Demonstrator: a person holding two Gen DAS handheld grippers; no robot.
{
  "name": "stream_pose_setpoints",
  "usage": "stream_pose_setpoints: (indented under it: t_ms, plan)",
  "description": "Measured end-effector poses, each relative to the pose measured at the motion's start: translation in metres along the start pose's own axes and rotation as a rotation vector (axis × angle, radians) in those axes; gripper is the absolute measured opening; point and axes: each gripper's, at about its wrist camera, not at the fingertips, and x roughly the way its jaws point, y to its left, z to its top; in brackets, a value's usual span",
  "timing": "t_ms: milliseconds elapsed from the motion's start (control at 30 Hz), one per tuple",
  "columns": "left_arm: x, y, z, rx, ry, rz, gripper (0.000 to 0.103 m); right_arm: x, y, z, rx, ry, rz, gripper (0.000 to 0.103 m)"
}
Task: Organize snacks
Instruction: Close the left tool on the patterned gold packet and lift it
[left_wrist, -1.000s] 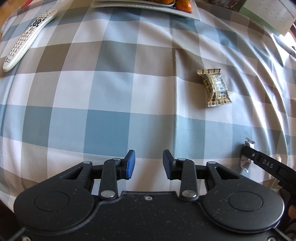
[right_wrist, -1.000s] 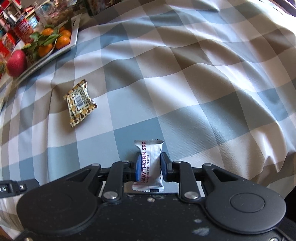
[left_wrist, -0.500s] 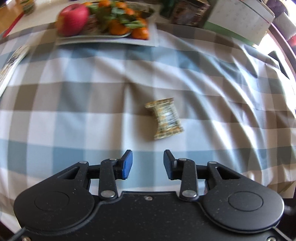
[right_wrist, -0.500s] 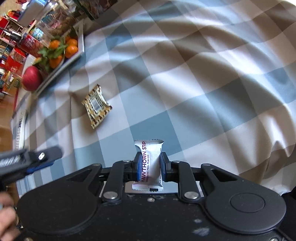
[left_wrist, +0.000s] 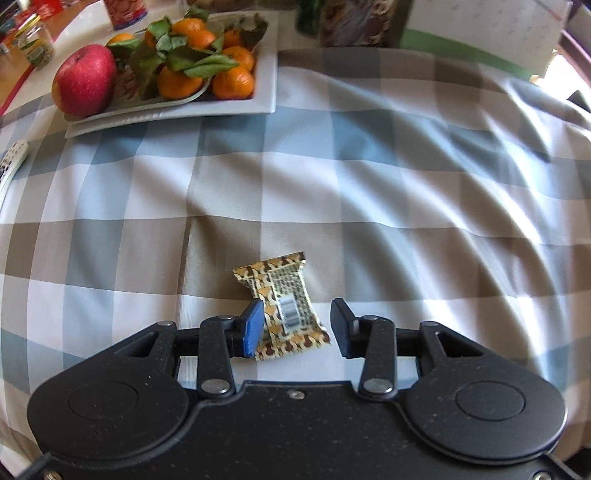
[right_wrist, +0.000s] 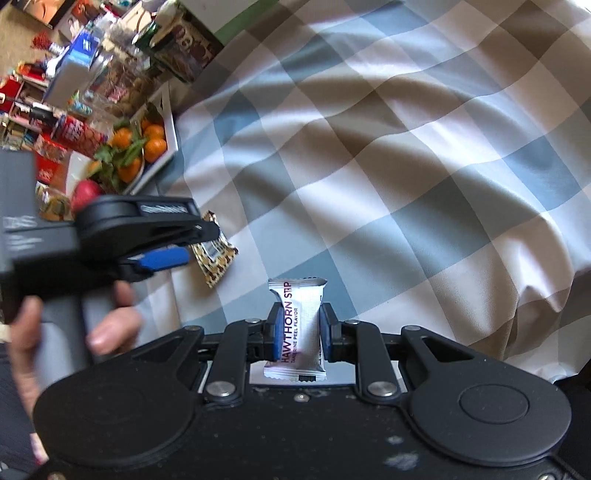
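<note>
Now white hawthorn strip (right_wrist: 298, 328) upright lengthwise, clenched in right gripper (right_wrist: 298, 334), left gripper (left_wrist: 297, 326) just widening, released.

Matte black speckled grippers (left_wrist: 297, 326); blue pads (left_wrist: 254, 328); silver screws

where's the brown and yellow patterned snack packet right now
In the left wrist view the patterned snack packet lies on the checked tablecloth, between the open left gripper fingers.

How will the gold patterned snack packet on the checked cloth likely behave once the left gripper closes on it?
The gold patterned snack packet is small and flat, so probably light. Its crimped film wrapper looks glossy, so it may crumple or slip between the pads. Lying flat on the soft, wrinkled checked cloth, it seems unlikely to roll. The left gripper straddles it, its jaws having just been opening.
</note>
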Motion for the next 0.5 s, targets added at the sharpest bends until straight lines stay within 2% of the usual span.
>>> stream_pose_setpoints:
  t_ms: [133, 267, 500]
  plan:
    - [0.01, -0.003, 0.002, -0.016, 0.0, 0.052, 0.05, -0.008, -0.002, 0.002, 0.019, -0.016, 0.021, 0.021]
    - [0.011, -0.013, 0.003, 0.011, -0.011, 0.096, 0.05, -0.013, 0.0, 0.002, 0.01, -0.029, 0.032, 0.021]
    - [0.013, -0.02, 0.005, 0.017, -0.011, 0.124, 0.052, -0.017, -0.001, 0.0, 0.014, -0.032, 0.047, 0.021]
